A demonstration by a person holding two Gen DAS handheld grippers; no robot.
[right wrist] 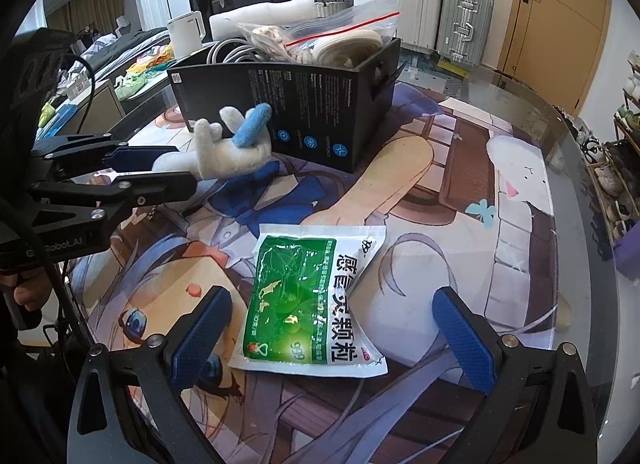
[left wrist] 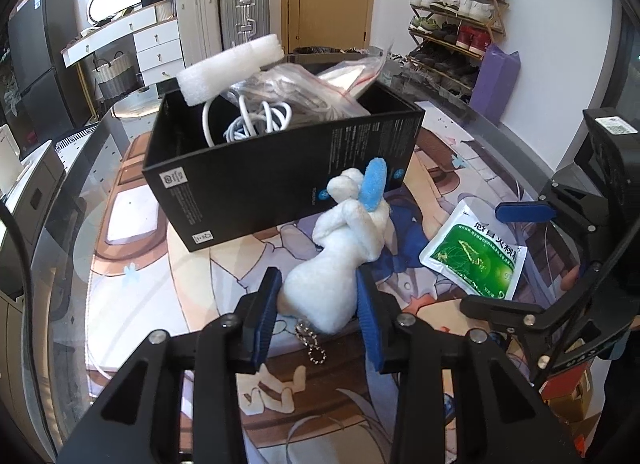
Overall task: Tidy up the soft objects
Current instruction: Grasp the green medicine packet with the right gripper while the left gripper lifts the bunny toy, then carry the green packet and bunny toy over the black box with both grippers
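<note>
Gripping the white plush toy [left wrist: 340, 260] by its rounded lower end, the left gripper [left wrist: 318, 296] has its two blue-padded fingers pressed against either side of the toy, which is raised off the printed mat [left wrist: 132, 264] with a small bead chain [left wrist: 312, 344] dangling beneath it. From the right wrist view the toy [right wrist: 228, 144] juts out to the right of the left gripper [right wrist: 176, 168], its blue ear [right wrist: 252, 124] close against the near wall of the black box [right wrist: 304, 104]. That box sits at the far side of the mat and is already heaped with a white foam strip [left wrist: 232, 64], a coiled white cable [left wrist: 256, 120] and a clear zip bag [left wrist: 320, 92]. The right gripper [right wrist: 332, 328] stands spread wide, its blue pads [right wrist: 460, 340] well apart on either side of the green sachet [right wrist: 312, 300] without touching it. The sachet lies flat on the mat, near and to the right of the box.
</note>
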